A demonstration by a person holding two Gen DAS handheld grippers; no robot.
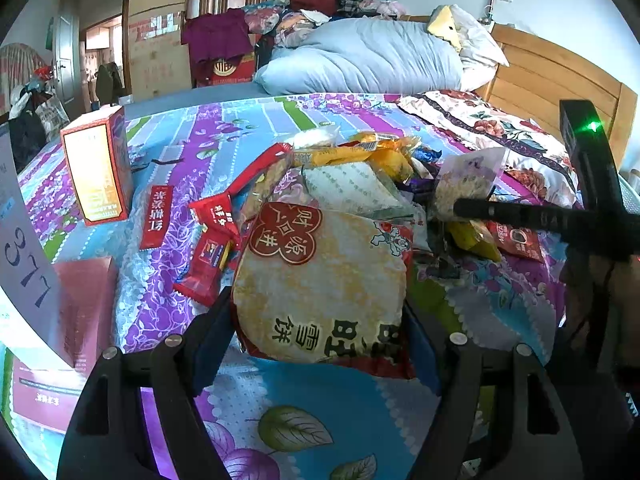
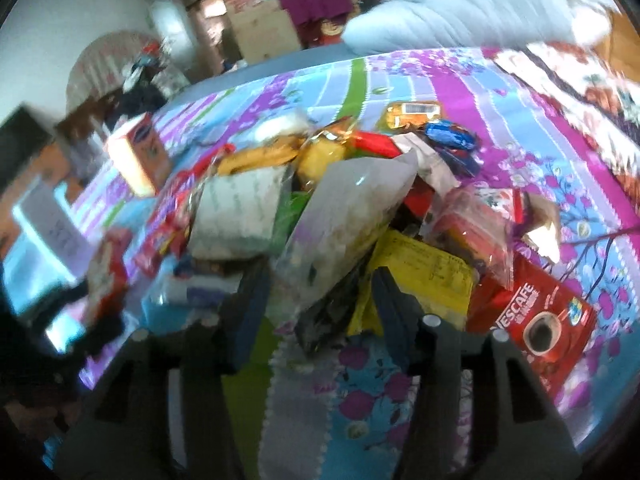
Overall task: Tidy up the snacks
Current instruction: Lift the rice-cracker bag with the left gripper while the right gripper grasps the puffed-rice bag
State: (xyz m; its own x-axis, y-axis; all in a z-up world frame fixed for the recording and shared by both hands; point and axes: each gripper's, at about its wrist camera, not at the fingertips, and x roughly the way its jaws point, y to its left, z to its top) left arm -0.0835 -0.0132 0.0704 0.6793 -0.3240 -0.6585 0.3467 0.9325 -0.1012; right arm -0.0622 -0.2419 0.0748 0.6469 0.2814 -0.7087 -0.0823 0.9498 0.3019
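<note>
Left wrist view: left gripper (image 1: 320, 332) clamped on rice cracker bag (image 1: 320, 284), held at near edge of snack pile (image 1: 360, 176) on bedsheet (image 1: 180, 140). Orange box (image 1: 98, 168) stands left of pile. Right wrist view, blurred: right gripper (image 2: 316, 300) straddles clear bag (image 2: 344, 216) on pile; grip unclear. Nescafe pack (image 2: 536, 320) right of pile.

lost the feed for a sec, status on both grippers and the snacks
Left gripper shut on rice cracker pack. Right gripper around clear snack bag, grip unclear. Snack pile on bed unsorted, crowding both.
</note>
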